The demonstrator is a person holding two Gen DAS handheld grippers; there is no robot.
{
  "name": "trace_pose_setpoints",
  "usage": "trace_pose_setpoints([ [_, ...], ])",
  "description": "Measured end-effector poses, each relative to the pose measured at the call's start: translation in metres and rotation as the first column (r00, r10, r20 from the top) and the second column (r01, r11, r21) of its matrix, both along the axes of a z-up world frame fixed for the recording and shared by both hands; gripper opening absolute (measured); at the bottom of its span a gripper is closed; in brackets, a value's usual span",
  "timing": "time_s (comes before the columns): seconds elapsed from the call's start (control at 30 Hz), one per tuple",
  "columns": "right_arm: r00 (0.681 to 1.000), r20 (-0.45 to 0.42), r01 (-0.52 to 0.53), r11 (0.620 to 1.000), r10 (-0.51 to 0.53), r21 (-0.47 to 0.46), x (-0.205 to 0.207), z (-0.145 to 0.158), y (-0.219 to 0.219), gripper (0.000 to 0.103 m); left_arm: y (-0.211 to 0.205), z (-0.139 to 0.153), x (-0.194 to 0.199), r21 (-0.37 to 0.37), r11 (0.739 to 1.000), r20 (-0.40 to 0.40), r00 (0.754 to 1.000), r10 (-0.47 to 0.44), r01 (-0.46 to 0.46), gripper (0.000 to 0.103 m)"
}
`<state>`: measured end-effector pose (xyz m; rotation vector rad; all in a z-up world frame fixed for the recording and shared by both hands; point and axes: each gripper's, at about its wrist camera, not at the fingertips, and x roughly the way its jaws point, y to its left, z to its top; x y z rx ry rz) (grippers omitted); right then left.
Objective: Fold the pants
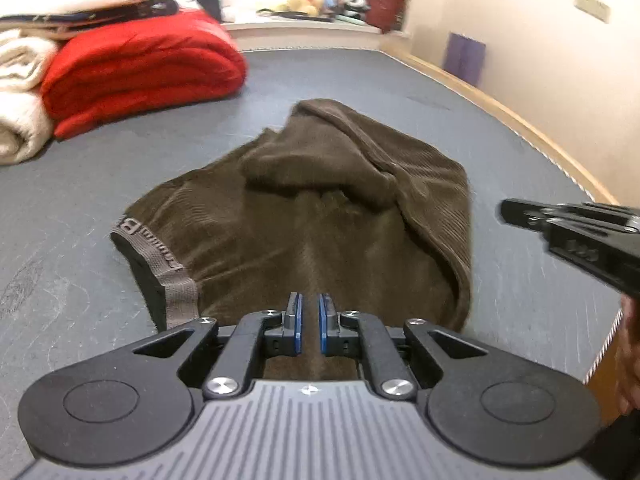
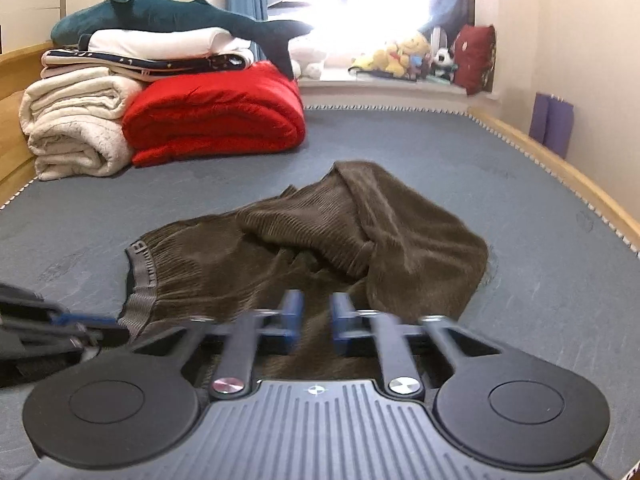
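Note:
Brown corduroy pants [image 1: 320, 216] lie bunched on the grey mattress [image 1: 100, 184], with the grey waistband [image 1: 176, 284] at the near left and the legs heaped over the far part. My left gripper [image 1: 310, 312] hovers over the near edge of the pants, its blue pads a narrow gap apart with nothing between them. The right gripper shows at the right edge of this view [image 1: 576, 236]. In the right wrist view the pants [image 2: 320, 240] lie ahead, and my right gripper [image 2: 316, 316] is over their near edge, open and empty. The left gripper [image 2: 52, 328] shows at the left.
Folded white blankets [image 2: 76, 128] and a red quilt [image 2: 216, 120] are stacked at the far left, with a plush shark [image 2: 180, 16] on top. A wooden bed rail [image 2: 560, 172] runs along the right. Plush toys [image 2: 400, 56] sit on the windowsill.

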<state>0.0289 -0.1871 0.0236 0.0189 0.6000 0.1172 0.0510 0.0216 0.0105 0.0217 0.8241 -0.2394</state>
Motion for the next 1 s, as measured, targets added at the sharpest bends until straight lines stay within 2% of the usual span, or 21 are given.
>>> trace_pose_setpoints([
  [0.07,0.999,0.054,0.001,1.000,-0.001,-0.004,0.007,0.003,-0.005,0.003,0.018,-0.005,0.013,-0.045,0.997,-0.032,0.998,0.061,-0.063,0.008],
  [0.13,1.000,0.015,0.001,0.998,0.000,-0.065,0.026,0.000,-0.008,0.004,0.039,-0.009,0.026,-0.065,0.988,-0.052,0.989,0.139,-0.142,0.008],
  [0.23,1.000,-0.023,-0.002,1.000,0.001,-0.027,0.057,-0.008,-0.026,0.007,0.074,-0.023,0.044,-0.092,0.966,-0.069,0.970,0.234,-0.240,0.008],
  [0.3,0.997,-0.067,0.020,0.998,-0.024,-0.052,0.080,-0.024,-0.039,0.017,0.099,-0.040,0.052,-0.132,0.942,-0.100,0.950,0.297,-0.309,0.010],
  [0.33,0.994,-0.104,0.027,0.998,-0.032,-0.054,0.089,-0.034,-0.044,0.027,0.109,-0.049,0.054,-0.143,0.935,-0.110,0.944,0.312,-0.326,0.010],
  [0.4,0.983,-0.177,0.036,0.998,-0.044,-0.043,0.105,-0.056,-0.055,0.032,0.124,-0.071,0.062,-0.150,0.919,-0.160,0.927,0.340,-0.363,0.011],
  [0.43,0.978,-0.203,0.035,0.999,-0.042,-0.042,0.111,-0.064,-0.058,0.035,0.130,-0.079,0.065,-0.167,0.914,-0.178,0.923,0.341,-0.370,0.013],
  [0.47,0.973,-0.228,0.022,0.999,-0.032,-0.046,0.117,-0.073,-0.059,0.040,0.134,-0.085,0.068,-0.188,0.910,-0.185,0.923,0.338,-0.370,0.027],
  [0.5,0.970,-0.243,0.009,0.998,-0.022,-0.056,0.121,-0.079,-0.059,0.044,0.137,-0.091,0.072,-0.197,0.906,-0.188,0.922,0.339,-0.374,0.048],
  [0.53,0.967,-0.253,0.000,0.997,-0.019,-0.074,0.125,-0.085,-0.058,0.052,0.139,-0.098,0.076,-0.194,0.903,-0.195,0.917,0.347,-0.383,0.055],
  [0.6,0.962,-0.272,-0.016,0.994,-0.013,-0.105,0.133,-0.096,-0.056,0.054,0.141,-0.108,0.084,-0.199,0.894,-0.233,0.906,0.354,-0.401,0.058],
  [0.67,0.957,-0.290,-0.031,0.995,0.003,-0.091,0.142,-0.105,-0.055,0.054,0.141,-0.119,0.092,-0.220,0.886,-0.256,0.901,0.351,-0.408,0.059],
  [0.73,0.945,-0.326,-0.053,0.995,0.022,-0.087,0.152,-0.115,-0.053,0.055,0.134,-0.128,0.101,-0.202,0.895,-0.270,0.901,0.340,-0.398,0.059],
  [0.8,0.940,-0.338,-0.084,0.990,0.042,-0.113,0.157,-0.123,-0.045,0.055,0.126,-0.135,0.108,-0.179,0.911,-0.275,0.908,0.317,-0.373,0.064],
  [0.9,0.937,-0.345,-0.118,0.972,0.043,-0.201,0.164,-0.137,-0.036,0.055,0.108,-0.141,0.113,-0.086,0.953,-0.232,0.936,0.266,-0.292,0.070],
  [1.0,0.932,-0.360,-0.129,0.964,0.039,-0.231,0.170,-0.145,-0.031,0.052,0.100,-0.142,0.110,-0.022,0.969,-0.209,0.949,0.236,-0.246,0.067],
])
